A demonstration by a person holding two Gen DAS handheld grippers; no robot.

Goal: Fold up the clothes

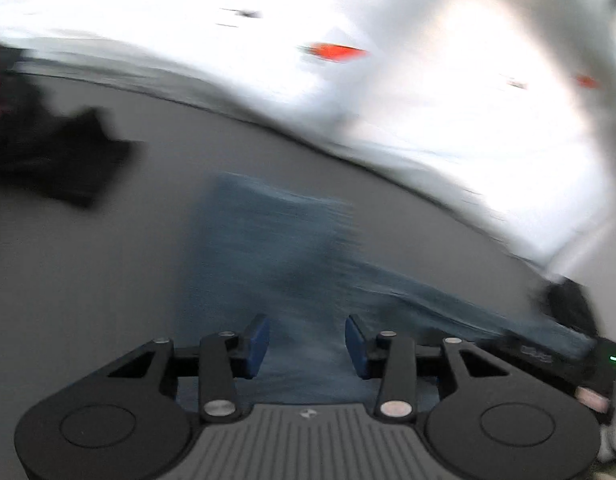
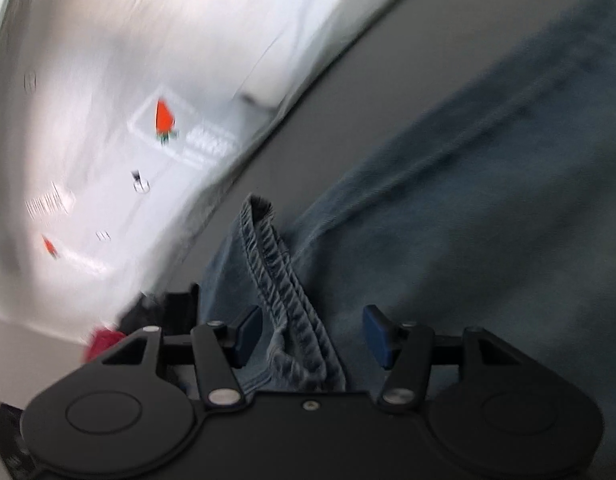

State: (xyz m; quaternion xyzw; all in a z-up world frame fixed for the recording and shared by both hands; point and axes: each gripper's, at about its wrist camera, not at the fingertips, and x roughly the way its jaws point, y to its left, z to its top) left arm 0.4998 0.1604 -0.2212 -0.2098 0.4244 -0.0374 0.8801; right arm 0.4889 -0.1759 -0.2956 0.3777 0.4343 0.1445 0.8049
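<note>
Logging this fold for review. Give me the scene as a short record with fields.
garment: blue jeans spread on the grey table
left tongs: open, jeans cloth beneath, nothing gripped
right tongs: open, stitched hem of the jeans lies between the jaws, not pinched
other cloth: dark garment at the far left of the table
backdrop: white sheet with orange marks beyond the table edge
image quality: heavy blur in both views

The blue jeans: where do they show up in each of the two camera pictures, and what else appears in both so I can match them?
Left wrist view: the jeans lie mid-frame on the grey table, ahead of the open left gripper.
Right wrist view: they fill the right side, a stitched hem between the open right gripper fingers.
Shared landmark: the white sheet with orange marks.
</note>
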